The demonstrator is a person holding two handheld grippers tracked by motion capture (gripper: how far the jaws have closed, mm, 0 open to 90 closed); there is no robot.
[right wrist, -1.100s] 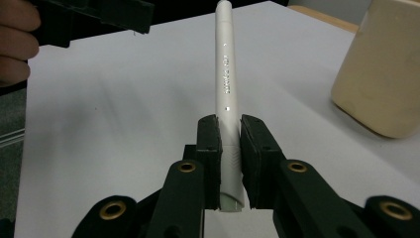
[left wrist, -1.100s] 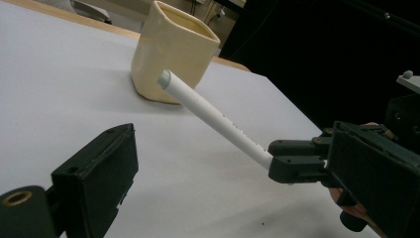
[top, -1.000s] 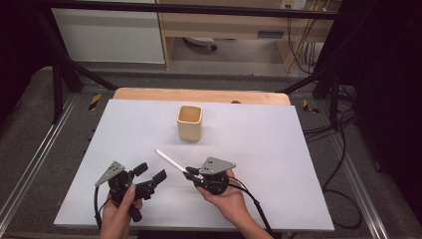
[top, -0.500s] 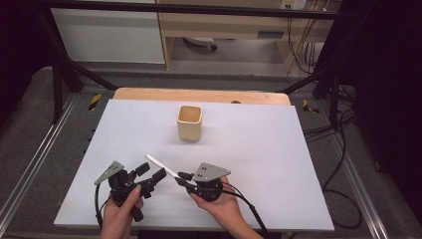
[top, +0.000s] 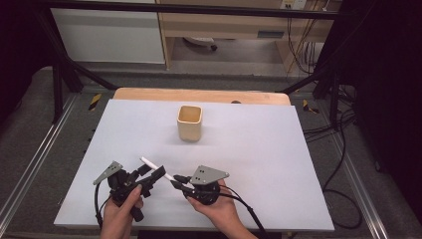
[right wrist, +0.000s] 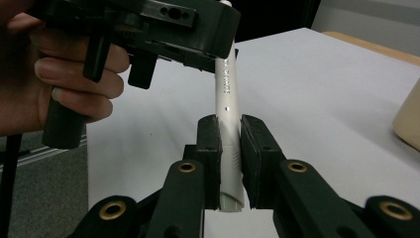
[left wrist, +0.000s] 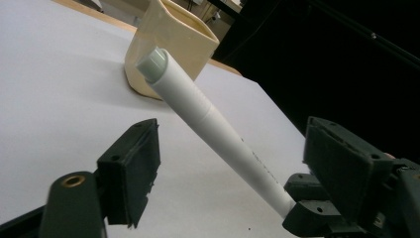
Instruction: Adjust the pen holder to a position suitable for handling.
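1. Two grippers are on one white pen [right wrist: 227,99] here. The right gripper [right wrist: 230,148] has its jaws pinched tight on the pen's lower barrel near the grey end, so that end is solid.
2. The left gripper [left wrist: 233,163] has its jaws spread, with the pen's shaft running up between them, touching neither pad as far as I can tell. From the high view the pen [top: 155,167] hangs just above the surface, slanting away from the right gripper [top: 180,183] and across the left gripper [top: 149,175].
3. Looks like a handover to me. I'd centre the left jaws on the bare mid-barrel, well clear of the right pads, and square them to the shaft before closing.
4. Only let the right side go once the left clearly has it; a round barrel rolls easily.
5. Further out, the beige cup [top: 190,122] stands upright mid-surface, well apart, probably where the pen ends up.
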